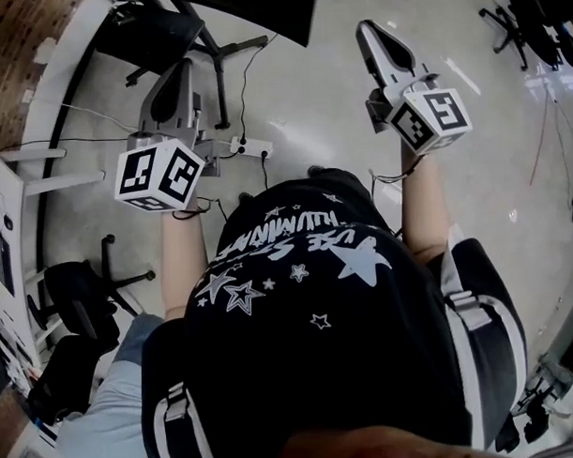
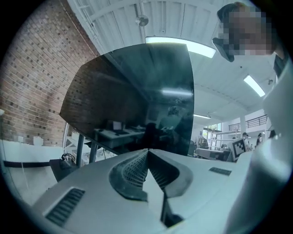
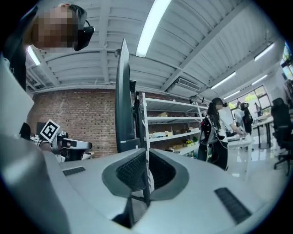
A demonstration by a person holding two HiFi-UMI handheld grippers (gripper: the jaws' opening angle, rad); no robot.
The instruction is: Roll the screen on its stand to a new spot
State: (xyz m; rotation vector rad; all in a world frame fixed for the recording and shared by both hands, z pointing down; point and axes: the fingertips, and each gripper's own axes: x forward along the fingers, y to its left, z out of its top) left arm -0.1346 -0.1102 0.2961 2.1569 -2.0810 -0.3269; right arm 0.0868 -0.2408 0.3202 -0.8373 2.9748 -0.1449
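The screen [image 1: 260, 8] is a large dark panel at the top of the head view, above its stand's dark legs [image 1: 226, 49] on the floor. In the left gripper view the screen [image 2: 132, 100] fills the middle, its face toward the camera. In the right gripper view the screen [image 3: 122, 100] shows edge-on, left of the jaws. My left gripper [image 1: 181, 69] points at the stand and my right gripper [image 1: 366, 28] is just right of the screen's corner. Both the left gripper [image 2: 147, 153] and the right gripper [image 3: 147, 154] are shut, their jaws together with nothing between them.
A power strip [image 1: 251, 148] with cables lies on the floor between my arms. A black office chair [image 1: 82, 296] stands at the left by a white desk [image 1: 9, 214]. Shelving [image 3: 169, 123] and a standing person [image 3: 219, 132] are beyond the screen, with a brick wall [image 2: 32, 91] behind.
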